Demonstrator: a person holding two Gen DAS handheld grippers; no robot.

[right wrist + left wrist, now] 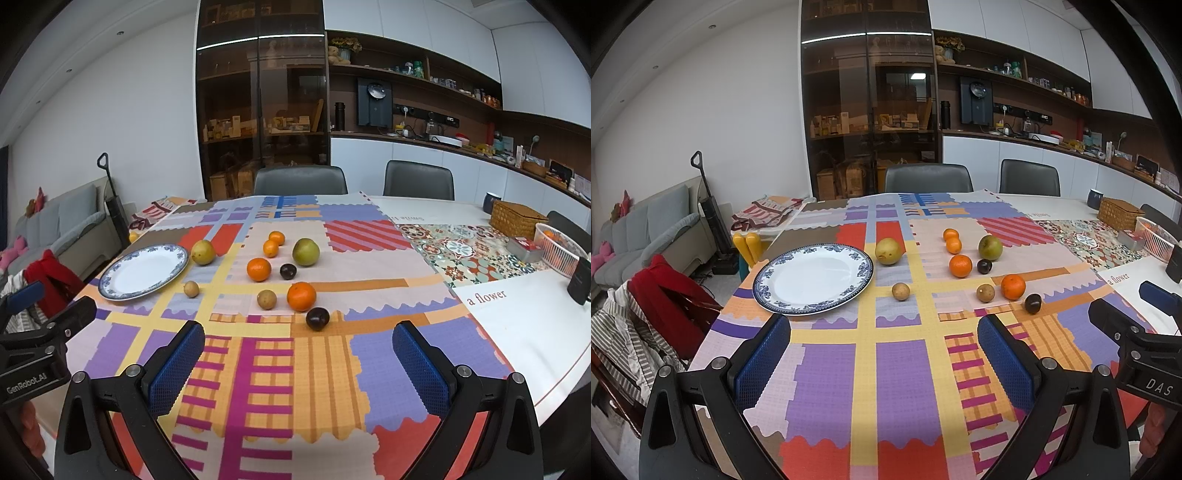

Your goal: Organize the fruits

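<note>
I see both tongs, left gripper (884, 363) and right gripper (298, 363), released, hovering over the tablecloth's (273, 369) near edge. Plate (812, 277) bare at the left edge; fruits loose mid-cloth.

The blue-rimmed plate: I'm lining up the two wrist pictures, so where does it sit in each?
Left wrist: the plate lies left of centre, just beyond the left finger.
Right wrist: the plate lies at the left, mid-height.
Shared landmark: the yellow-green pear by its far right rim.

At 3 o'clock your pink basket (1156, 240) is cut by the frame edge; its orange contents (550, 234) are too small to identify.
</note>
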